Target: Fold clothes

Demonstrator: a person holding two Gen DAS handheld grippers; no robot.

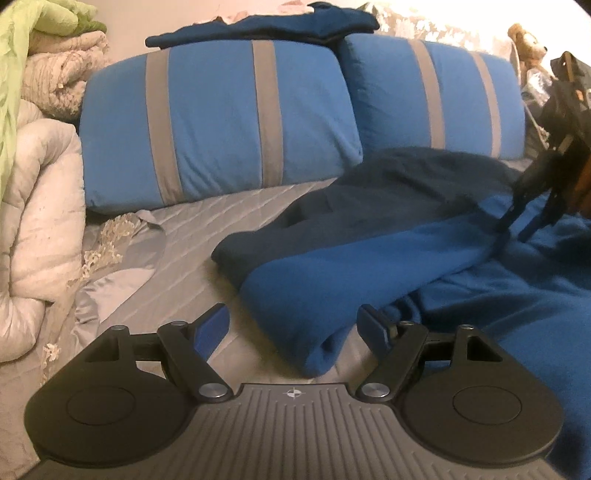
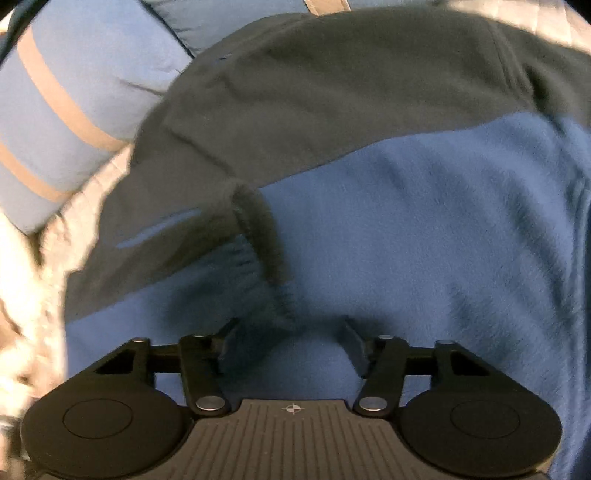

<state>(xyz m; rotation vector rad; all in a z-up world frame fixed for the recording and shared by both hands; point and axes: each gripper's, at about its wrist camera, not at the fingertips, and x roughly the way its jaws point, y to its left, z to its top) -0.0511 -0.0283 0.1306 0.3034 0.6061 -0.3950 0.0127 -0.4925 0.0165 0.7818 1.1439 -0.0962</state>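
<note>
The bed (image 1: 207,236) was covered by a grey quilted spread, rumpled at its near left where a satin, lace-edged fold (image 1: 110,266) lay bunched. Two blue pillows with grey stripes, the left pillow (image 1: 218,125) and the right pillow (image 1: 436,96), leaned side by side along the far edge, and a dark blue folded garment (image 1: 266,26) rested on top of them. At the far left a pale padded duvet (image 1: 40,192) was heaped beneath cream blankets and a light green cloth (image 1: 22,48). A soft toy (image 1: 524,40) sat at the far right. The fleece (image 1: 332,266), navy above and bright blue below, sprawled across the right half of the bed, its folded end reaching toward the near middle. The left gripper (image 1: 295,328) hovered with its jaws apart and empty, the fleece's near end just beyond them. The right gripper (image 2: 288,343) pressed down into the bright blue fleece (image 2: 424,221), its jaws partly drawn together around a raised bunch of cloth beside a dark ribbed cuff (image 2: 262,236); whether the pads pinched it could not be told.
</note>
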